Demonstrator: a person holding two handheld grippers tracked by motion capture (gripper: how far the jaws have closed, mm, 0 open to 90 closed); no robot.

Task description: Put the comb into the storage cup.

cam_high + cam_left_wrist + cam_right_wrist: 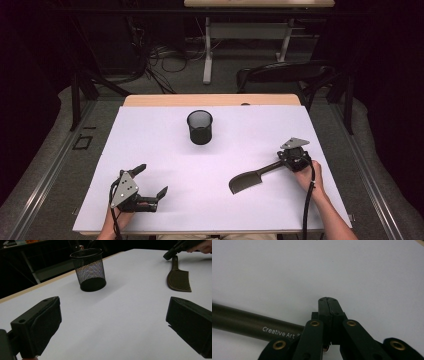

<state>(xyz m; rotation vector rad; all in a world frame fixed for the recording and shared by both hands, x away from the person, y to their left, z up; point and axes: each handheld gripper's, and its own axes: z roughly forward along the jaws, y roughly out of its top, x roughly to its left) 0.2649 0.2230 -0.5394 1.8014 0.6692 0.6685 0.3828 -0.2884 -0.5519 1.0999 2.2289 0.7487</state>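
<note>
High view first: a white table (150, 145) holds a black mesh cup (200, 127) standing upright toward the far middle. Near the right side lies a flat dark tool, a scraper (248, 180), with its wide blade pointing near-left and its handle running up to the right gripper (291, 157). The person's right hand (309, 176) holds that gripper at the handle's far end. The left gripper (150, 181) waits at the near left, well apart from everything, with its jaws spread wide.

Left gripper view: both jaws stand far apart with bare table between them. The cup (89, 269) is far off to the left, and the scraper (178, 277) lies flat far off to the right.

Right gripper view: the jaws are pressed together at their tips. The handle (249, 321), marked "Creative Art", runs under them from the left, but I cannot tell if it is truly pinched.

My guess is the scraper goes into the cup. To do that well, squeeze the handle tight, lift slowly so the heavy blade does not swing, and lower it straight down so the light cup does not tip.
</note>
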